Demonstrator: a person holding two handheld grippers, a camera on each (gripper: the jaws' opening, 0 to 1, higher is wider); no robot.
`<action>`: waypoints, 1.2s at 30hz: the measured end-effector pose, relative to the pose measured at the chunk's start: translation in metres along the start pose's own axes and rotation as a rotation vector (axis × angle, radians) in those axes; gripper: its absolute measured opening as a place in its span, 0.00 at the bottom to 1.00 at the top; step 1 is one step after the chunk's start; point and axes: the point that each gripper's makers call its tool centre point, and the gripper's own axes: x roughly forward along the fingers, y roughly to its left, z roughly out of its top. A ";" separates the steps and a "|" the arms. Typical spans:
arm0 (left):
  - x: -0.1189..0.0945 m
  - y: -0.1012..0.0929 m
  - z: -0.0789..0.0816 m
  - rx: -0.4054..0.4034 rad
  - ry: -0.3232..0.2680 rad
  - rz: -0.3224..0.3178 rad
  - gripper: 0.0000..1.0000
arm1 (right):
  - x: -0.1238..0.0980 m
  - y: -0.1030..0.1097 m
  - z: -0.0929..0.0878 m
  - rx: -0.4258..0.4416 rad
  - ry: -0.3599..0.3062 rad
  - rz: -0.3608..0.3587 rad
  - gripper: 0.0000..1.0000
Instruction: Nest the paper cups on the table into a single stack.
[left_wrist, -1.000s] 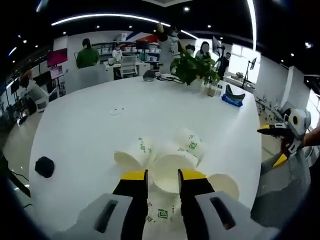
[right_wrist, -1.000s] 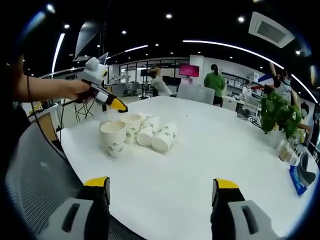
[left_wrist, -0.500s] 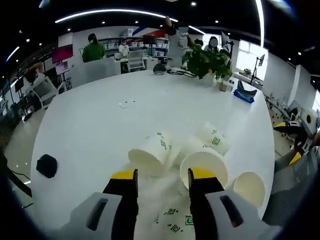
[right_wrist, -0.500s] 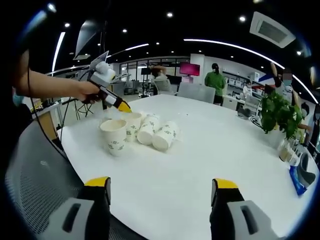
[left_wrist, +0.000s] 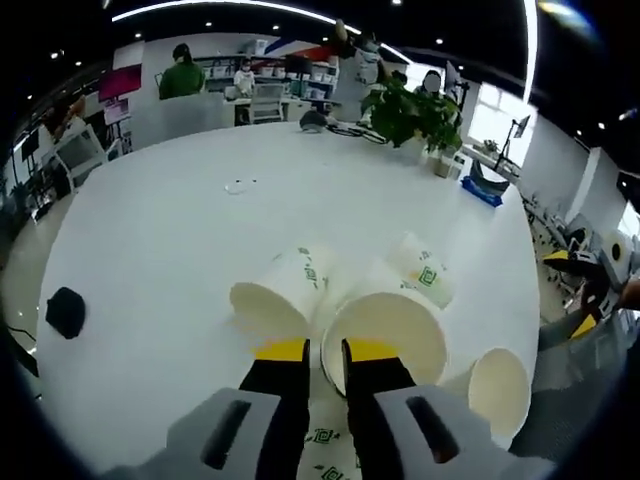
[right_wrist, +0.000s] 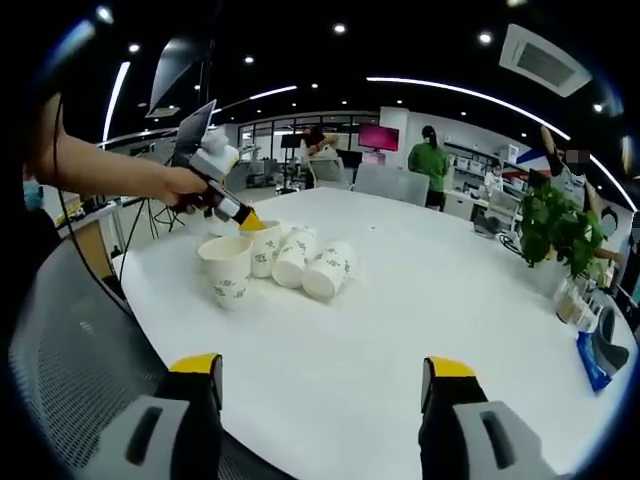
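Several white paper cups with green marks cluster near the table's edge. In the left gripper view, my left gripper (left_wrist: 325, 350) is shut on the near rim of an upright cup (left_wrist: 395, 325), with one jaw inside and one outside. A cup lying on its side (left_wrist: 275, 295) is to its left, another (left_wrist: 425, 278) lies behind, and a third upright cup (left_wrist: 500, 385) stands at the lower right. In the right gripper view, the left gripper (right_wrist: 243, 222) dips into the rear upright cup (right_wrist: 263, 250), behind the front cup (right_wrist: 228, 272). My right gripper (right_wrist: 322, 368) hangs open over the table (right_wrist: 420, 300), apart from the cups.
A small black object (left_wrist: 65, 312) lies on the table at the left. A potted plant (left_wrist: 405, 115) and a blue item (left_wrist: 480, 192) stand at the far side. A grey mesh chair (right_wrist: 70, 360) sits at the table edge. People are in the background.
My left gripper's jaws have shut from a wide gap onto the upright cup's rim, and the gripper has dipped lower over the cups. The right gripper has stayed still and open.
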 end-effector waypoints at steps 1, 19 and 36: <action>0.001 0.000 -0.002 -0.002 0.004 0.001 0.07 | 0.000 0.000 0.000 0.001 -0.001 0.000 0.82; -0.006 -0.005 -0.006 -0.059 0.007 -0.012 0.00 | -0.001 0.002 0.000 -0.002 0.001 -0.001 0.82; -0.011 -0.006 0.000 -0.101 -0.009 -0.038 0.00 | -0.001 0.000 -0.001 -0.003 0.001 0.001 0.81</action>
